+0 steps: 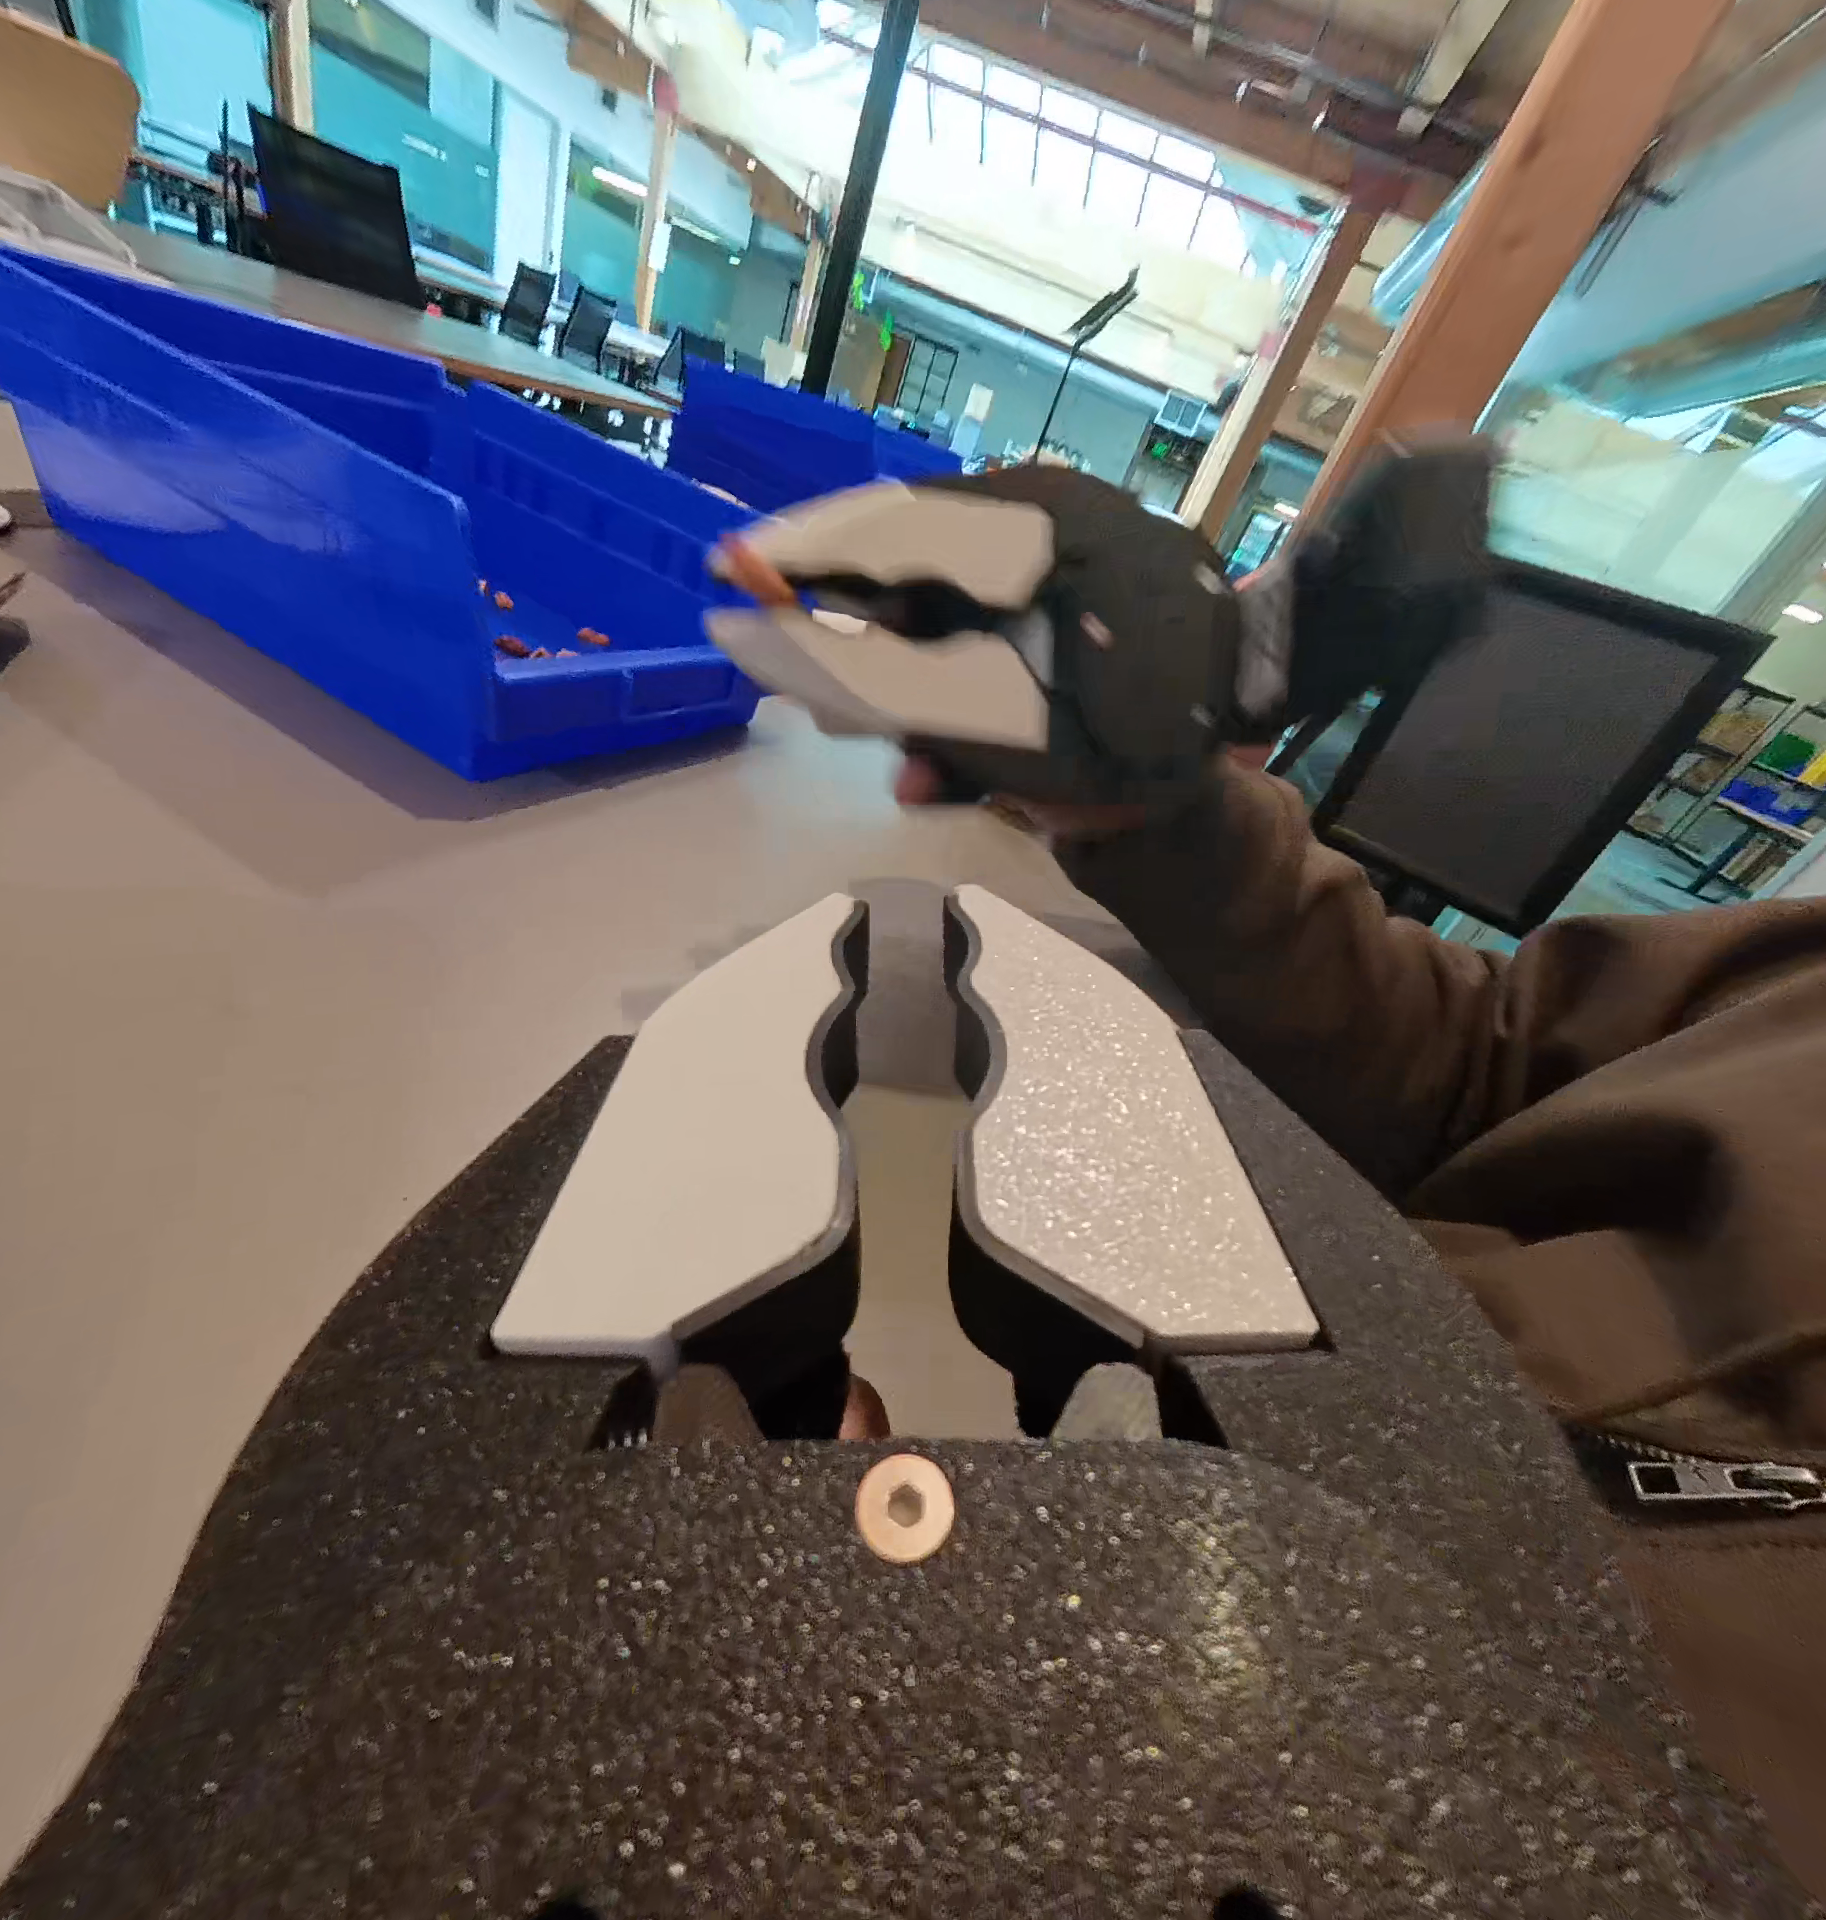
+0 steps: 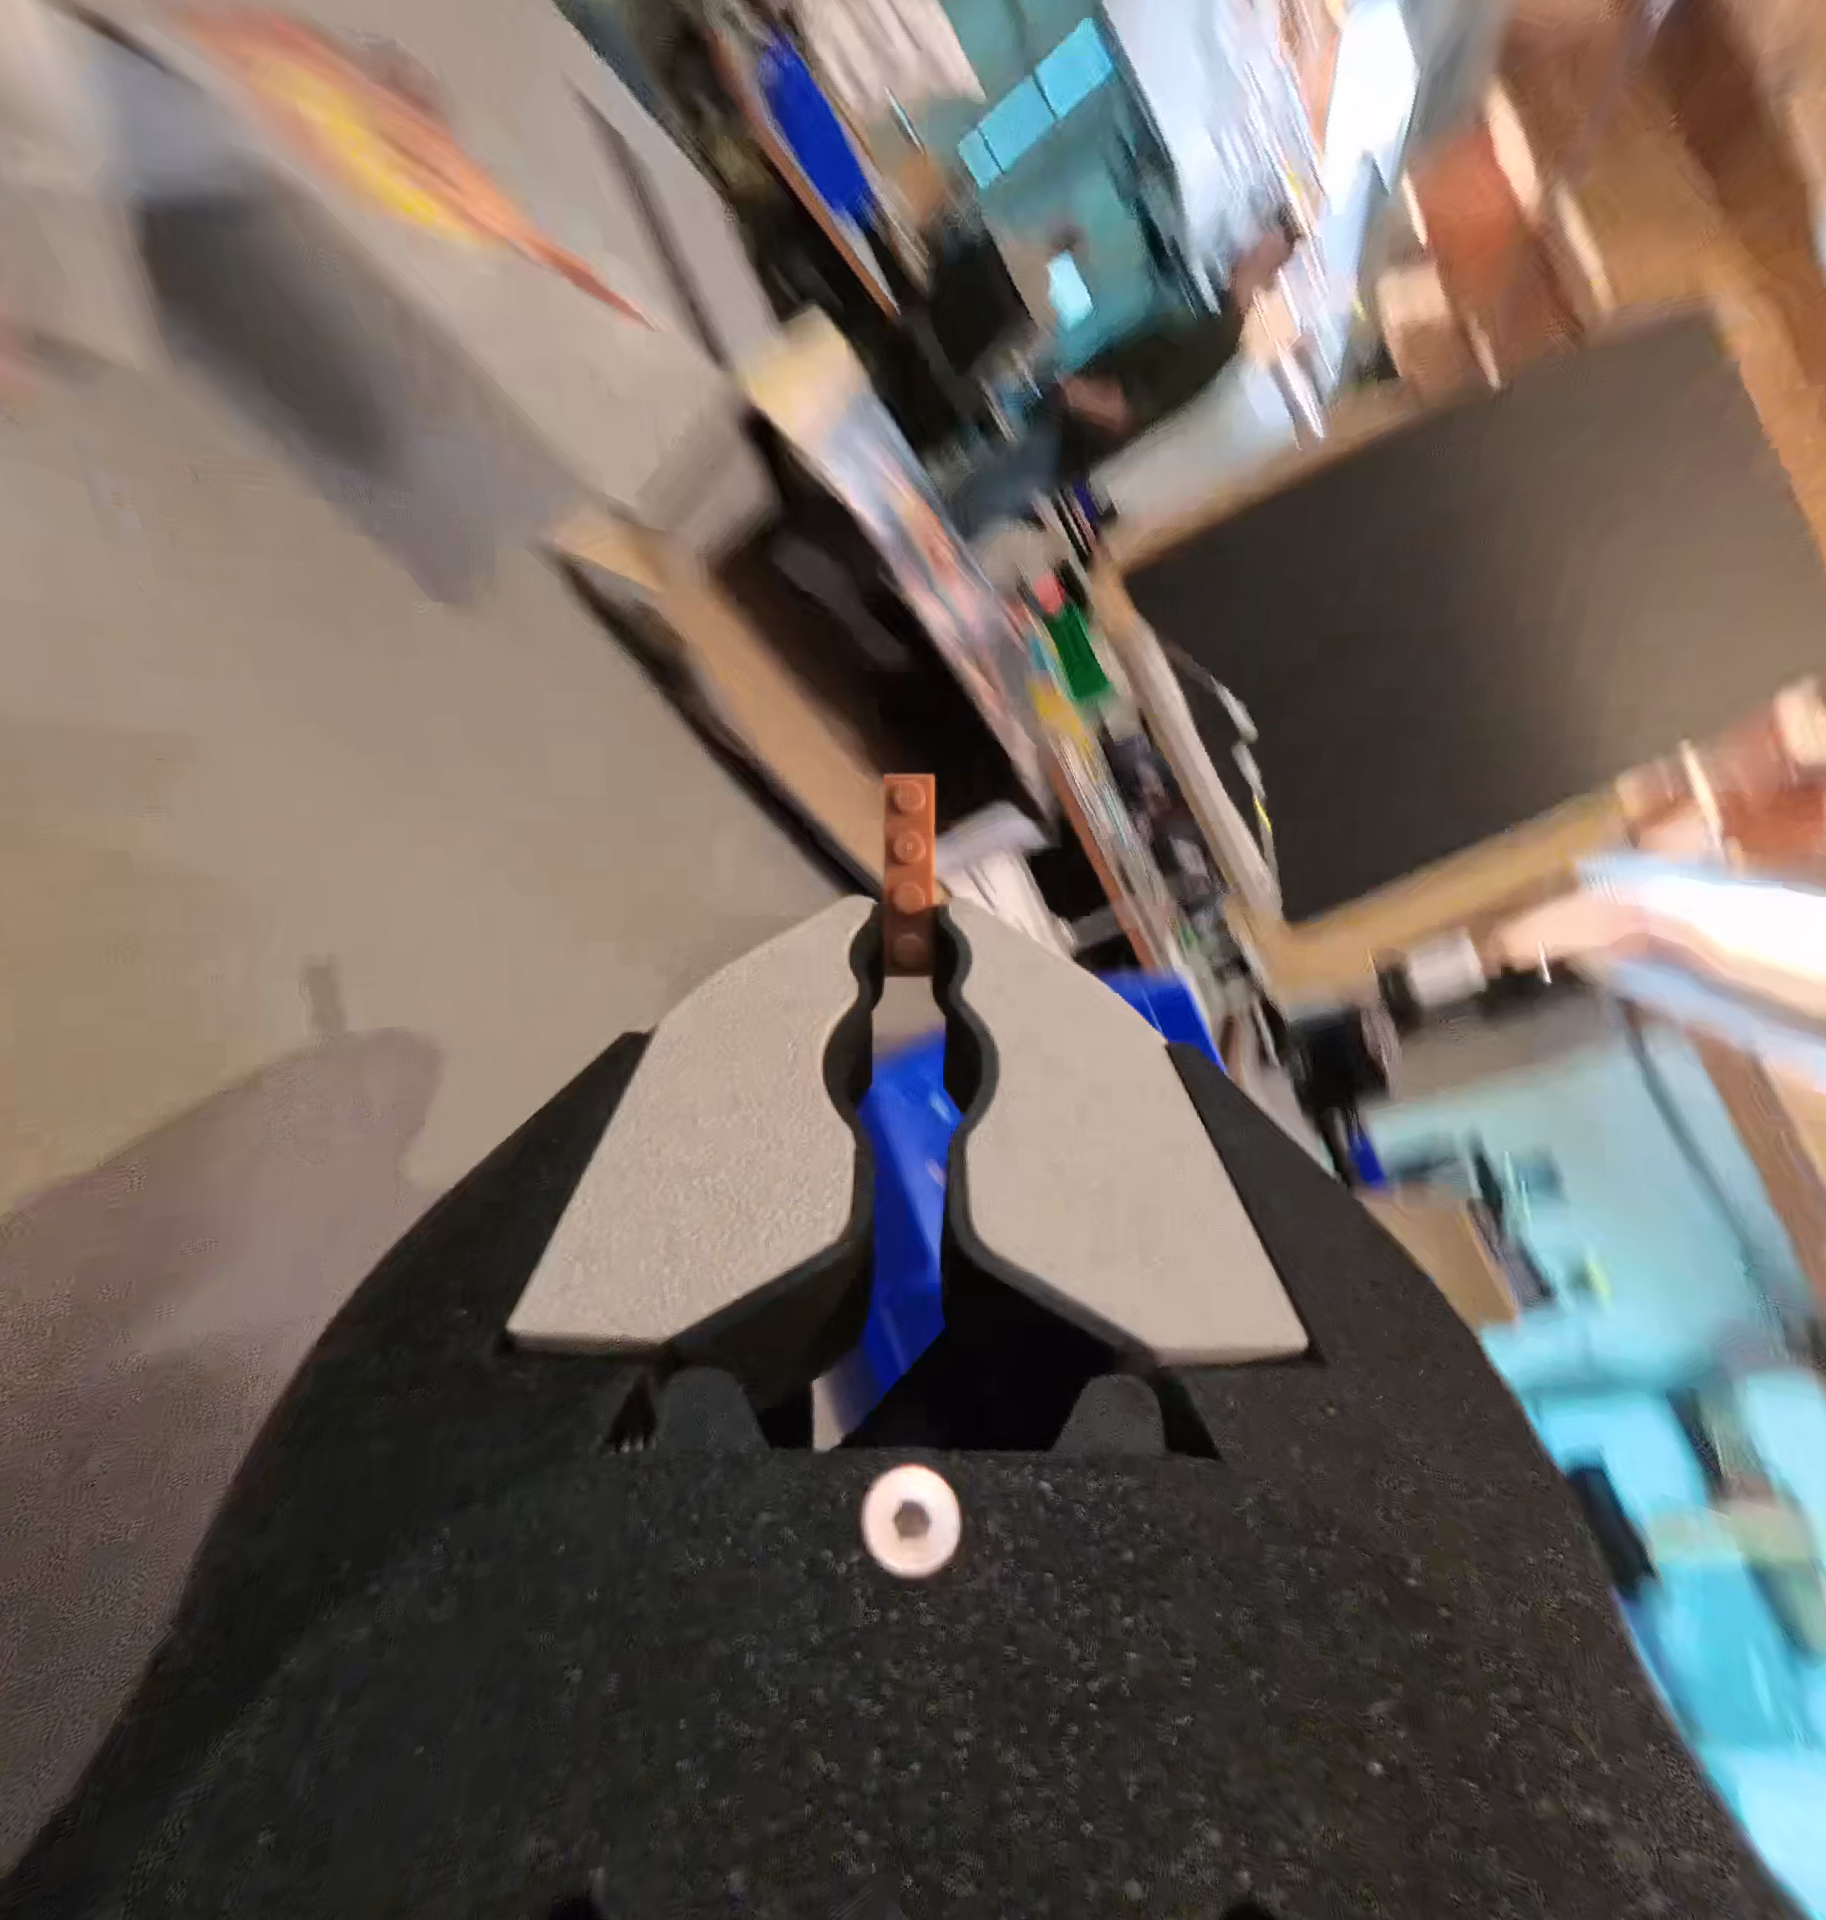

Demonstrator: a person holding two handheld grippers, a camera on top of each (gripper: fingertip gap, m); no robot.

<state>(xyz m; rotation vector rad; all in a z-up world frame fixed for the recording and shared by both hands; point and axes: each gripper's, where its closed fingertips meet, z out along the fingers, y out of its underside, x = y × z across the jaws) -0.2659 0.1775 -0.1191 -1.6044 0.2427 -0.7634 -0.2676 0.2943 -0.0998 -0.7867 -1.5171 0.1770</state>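
Two hand-held grippers with grey fingers and black bodies show: the left gripper [image 1: 907,914] at lower centre of its own view, the right gripper [image 1: 727,592] at mid-frame there. One thin brown studded toy-brick plate [image 2: 909,883], four studs in a row, sits at the centre of the right wrist view. Two long blue plastic bins lie side by side at upper left: the near bin [image 1: 265,520] and the far bin [image 1: 576,468]. The near bin holds several small brown pieces [image 1: 545,644], too small to count. One grey worktop [image 1: 265,987] carries them.

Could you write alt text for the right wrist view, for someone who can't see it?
Two grey jaws of the right gripper pinch one end of a thin brown studded brick, which sticks out forward past their tips. Behind it lie a grey table and a heavily blurred room.
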